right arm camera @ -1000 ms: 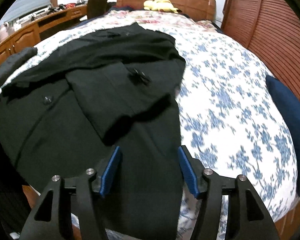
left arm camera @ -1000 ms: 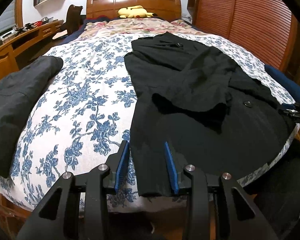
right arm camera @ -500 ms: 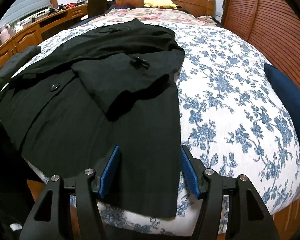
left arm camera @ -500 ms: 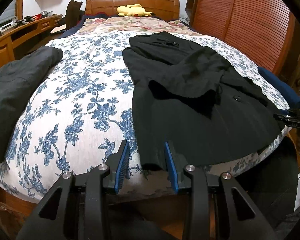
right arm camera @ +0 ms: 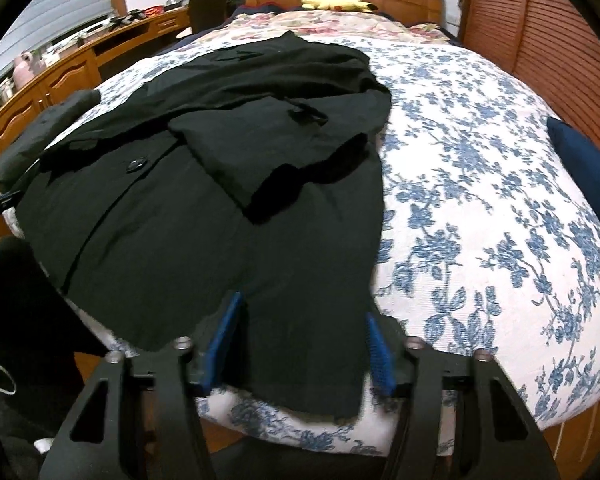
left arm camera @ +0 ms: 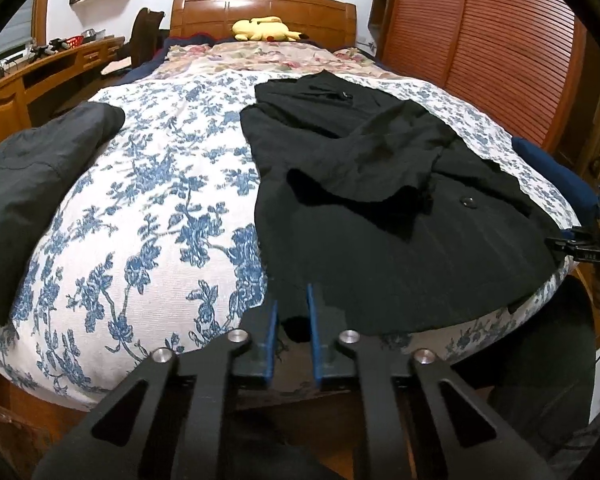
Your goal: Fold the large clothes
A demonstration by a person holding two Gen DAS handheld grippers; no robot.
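Note:
A large black coat (left arm camera: pixel 380 200) lies spread on the blue-flowered bedspread (left arm camera: pixel 148 208), sleeves folded over its front, hem hanging at the bed's near edge. It also shows in the right wrist view (right arm camera: pixel 220 200). My left gripper (left arm camera: pixel 292 320) is at the hem's left corner, its jaws narrowed with the cloth edge between the blue pads, a gap still showing. My right gripper (right arm camera: pixel 300 340) is open wide, straddling the hem's right corner. The right gripper also shows at the far right of the left wrist view (left arm camera: pixel 592 240).
A second dark garment (left arm camera: pixel 32 176) lies folded on the bed's left side. A yellow plush toy (left arm camera: pixel 264 30) sits by the wooden headboard. A dark blue cushion (right arm camera: pixel 584 176) lies at the bed's right edge. A wooden desk (left arm camera: pixel 40 76) stands left, slatted wardrobe doors (left arm camera: pixel 480 40) right.
Both grippers have drawn back and down to the bed's near edge. The left jaws have narrowed around the hem's corner. The right jaws stay wide open.

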